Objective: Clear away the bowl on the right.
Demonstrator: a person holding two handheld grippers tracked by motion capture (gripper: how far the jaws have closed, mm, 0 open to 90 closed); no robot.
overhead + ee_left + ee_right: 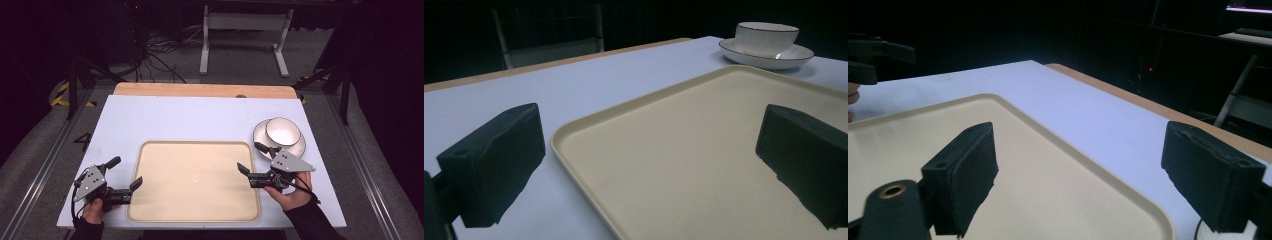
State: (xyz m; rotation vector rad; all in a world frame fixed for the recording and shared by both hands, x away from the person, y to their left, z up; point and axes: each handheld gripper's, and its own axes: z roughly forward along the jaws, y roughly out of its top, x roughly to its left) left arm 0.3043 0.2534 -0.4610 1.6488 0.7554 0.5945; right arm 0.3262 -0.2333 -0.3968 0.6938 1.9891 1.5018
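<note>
The tray (195, 181) — cream, shallow, with rounded corners — lies flat at the near middle of the white tabletop (190, 120), its inside bare. At about two o'clock from it, just off its far right corner, a white bowl (283, 131) sits in a white saucer (295, 147); both carry a thin dark rim, seen also in the left gripper view at the far right.

The left gripper (125, 174) rests at the tray's nine o'clock side, fingers spread wide with one over the tray's left edge and the other over bare tabletop. The right gripper (252, 157) sits at the three o'clock side, fingers also wide apart and holding nothing — one over the tray's right rim, the other just beside the saucer's near edge.

The far half of the tabletop is open. A strip of wood (205, 90) runs along the twelve o'clock edge; beyond it lie floor cables (155, 55) and a white frame (245, 35).
</note>
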